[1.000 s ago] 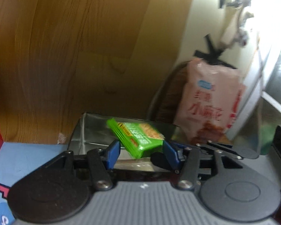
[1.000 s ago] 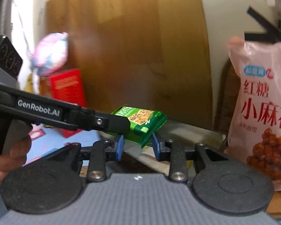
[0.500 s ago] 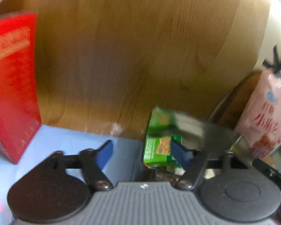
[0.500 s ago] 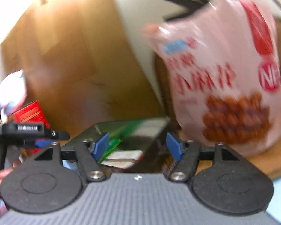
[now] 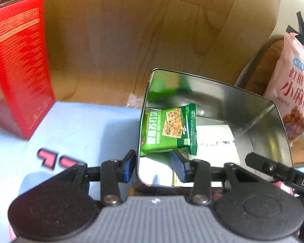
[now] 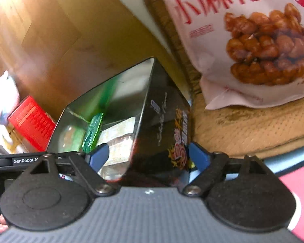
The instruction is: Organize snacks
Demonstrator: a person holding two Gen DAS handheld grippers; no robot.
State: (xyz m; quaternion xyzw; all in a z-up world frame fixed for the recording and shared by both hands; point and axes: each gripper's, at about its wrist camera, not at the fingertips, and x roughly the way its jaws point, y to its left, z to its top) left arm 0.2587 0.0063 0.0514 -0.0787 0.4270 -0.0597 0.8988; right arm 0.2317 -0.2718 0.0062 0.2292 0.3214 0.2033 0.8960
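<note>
The green cracker packet lies inside the metal tin on the blue surface. The left gripper jaws, just closing, straddle the tin's near wall without pressing it; the right gripper jaws, just opening, stand released around its corner.

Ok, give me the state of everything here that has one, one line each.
metal tin: open, no lid on it
green cracker packet: sealed, lying inside the tin by its left wall
pink snack bag: standing upright
red box: standing on end
left gripper: open astride the tin's wall, jaws just been closing
right gripper: wide open astride the tin's corner, jaws just been opening
</note>
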